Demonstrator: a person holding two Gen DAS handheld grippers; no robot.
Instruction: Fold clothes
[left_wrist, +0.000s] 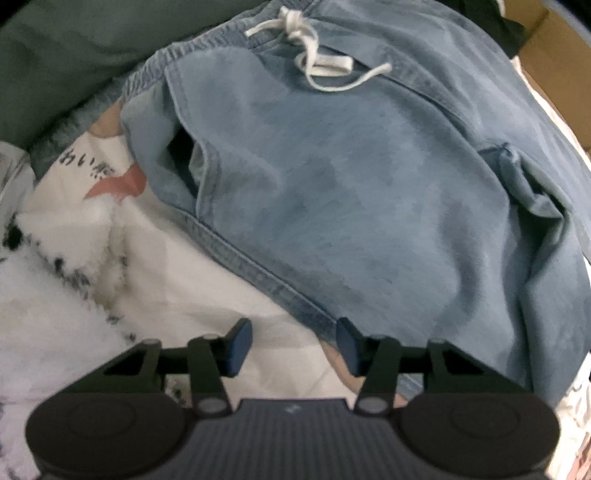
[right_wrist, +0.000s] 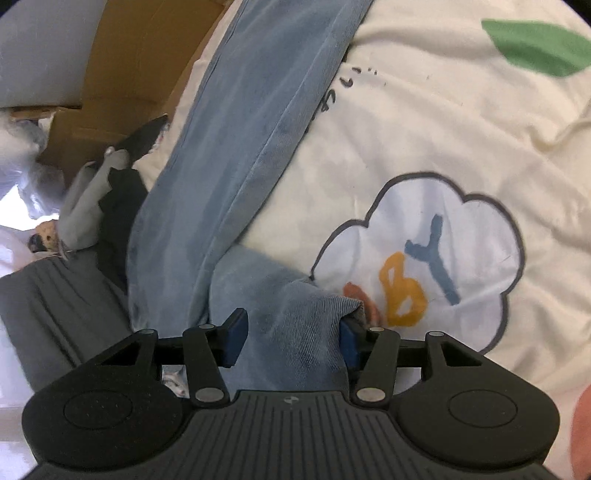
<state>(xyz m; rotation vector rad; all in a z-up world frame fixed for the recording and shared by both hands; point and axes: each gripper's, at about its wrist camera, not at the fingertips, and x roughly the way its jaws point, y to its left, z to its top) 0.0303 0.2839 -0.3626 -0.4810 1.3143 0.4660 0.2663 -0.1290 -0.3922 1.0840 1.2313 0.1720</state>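
**One pair of shorts partly gathered, fold unfinished**

Blue shorts (left_wrist: 369, 184) lie spread on a printed sheet (right_wrist: 424, 129), drawstring (left_wrist: 314, 48) at the far end. The left tool (left_wrist: 293, 345) hangs apart at the hem. The right tool (right_wrist: 291, 339) has cloth between its spread fingers; grip uncertain.

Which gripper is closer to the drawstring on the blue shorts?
Left, probably. The left gripper hovers open at the shorts' hem, the drawstring lying across the garment. The right gripper straddles a fabric end; no drawstring shows there.
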